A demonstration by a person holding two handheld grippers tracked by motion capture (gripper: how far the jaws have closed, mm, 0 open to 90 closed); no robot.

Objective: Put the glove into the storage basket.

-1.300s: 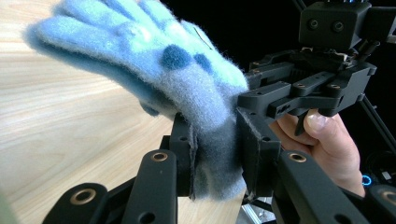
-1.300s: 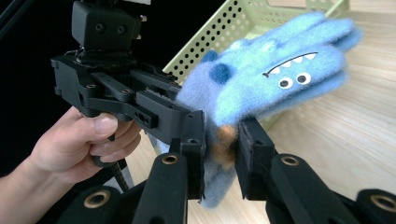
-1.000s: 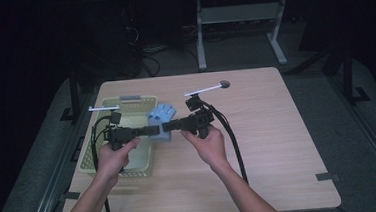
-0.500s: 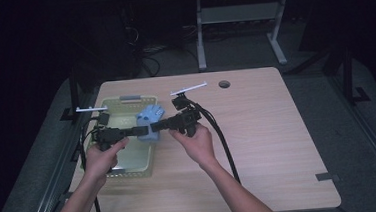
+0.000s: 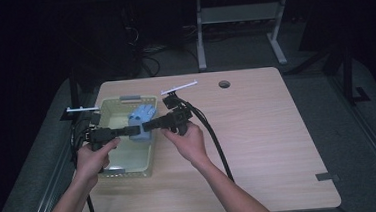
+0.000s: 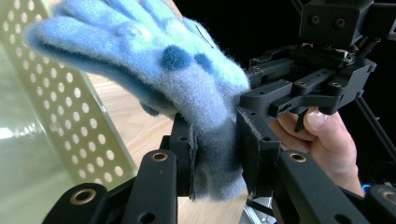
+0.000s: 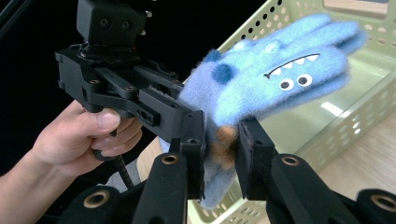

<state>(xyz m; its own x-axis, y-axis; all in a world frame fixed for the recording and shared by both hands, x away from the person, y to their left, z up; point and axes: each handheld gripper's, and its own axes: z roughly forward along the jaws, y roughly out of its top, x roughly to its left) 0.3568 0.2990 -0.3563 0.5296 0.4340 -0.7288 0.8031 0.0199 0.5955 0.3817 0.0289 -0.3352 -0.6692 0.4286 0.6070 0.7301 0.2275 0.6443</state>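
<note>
A fuzzy blue glove (image 5: pixel 142 118) hung over the perforated pale-green plastic basket (image 5: pixel 107 109) at 9 o'clock on the wooden table (image 5: pixel 269 145), its cuff pinched by both the left gripper (image 5: pixel 136 130) and right gripper (image 5: pixel 146 126), while the right gripper view revealed its monster face.

high view overhead; claw views close, sharing glove (image 6: pixel 154 70).

From my remote station: the glove (image 5: pixel 142 115) hangs over the basket's (image 5: pixel 107 107) right rim, between left gripper (image 5: pixel 133 130) and right gripper (image 5: pixel 147 126), on the table's (image 5: pixel 279 144) left half.
</note>
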